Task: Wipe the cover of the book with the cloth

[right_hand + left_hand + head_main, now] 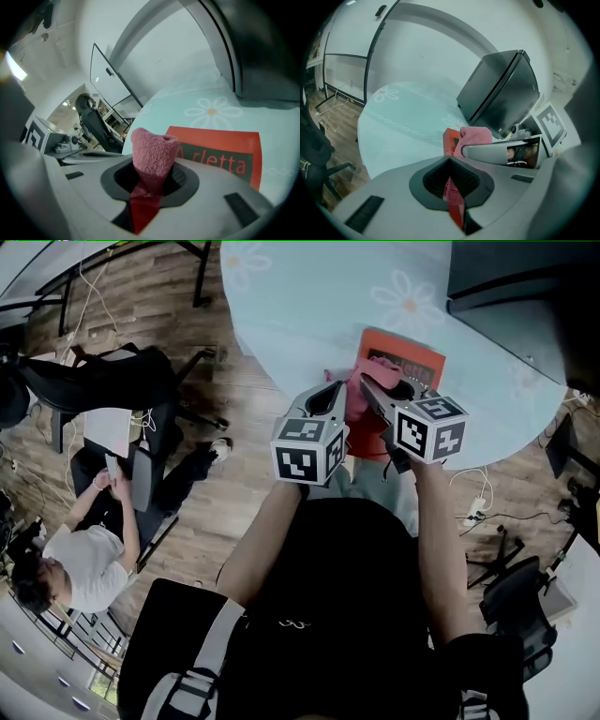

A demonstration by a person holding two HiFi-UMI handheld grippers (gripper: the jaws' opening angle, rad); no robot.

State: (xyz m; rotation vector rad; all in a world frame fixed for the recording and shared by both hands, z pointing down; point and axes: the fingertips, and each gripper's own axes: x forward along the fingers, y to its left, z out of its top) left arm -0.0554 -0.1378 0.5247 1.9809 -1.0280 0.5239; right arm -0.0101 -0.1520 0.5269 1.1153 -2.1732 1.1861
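A red book (412,356) lies flat near the front edge of the round table (300,306); its cover (220,150) carries light lettering on a dark band. My right gripper (377,382) is shut on a pink cloth (152,154), which pokes up in a roll from between its pads just over the book's near end. My left gripper (336,390) sits close beside it on the left. Its jaws are drawn together with a thin strip of the pink cloth (452,190) between the pads. The bunched cloth (476,135) also shows beyond, over the book (450,139).
A large black box (511,277) stands on the table's far right, close behind the book (501,89). The tablecloth is pale blue with daisy prints. A seated person (94,531) and office chairs (516,606) are on the wooden floor around the table.
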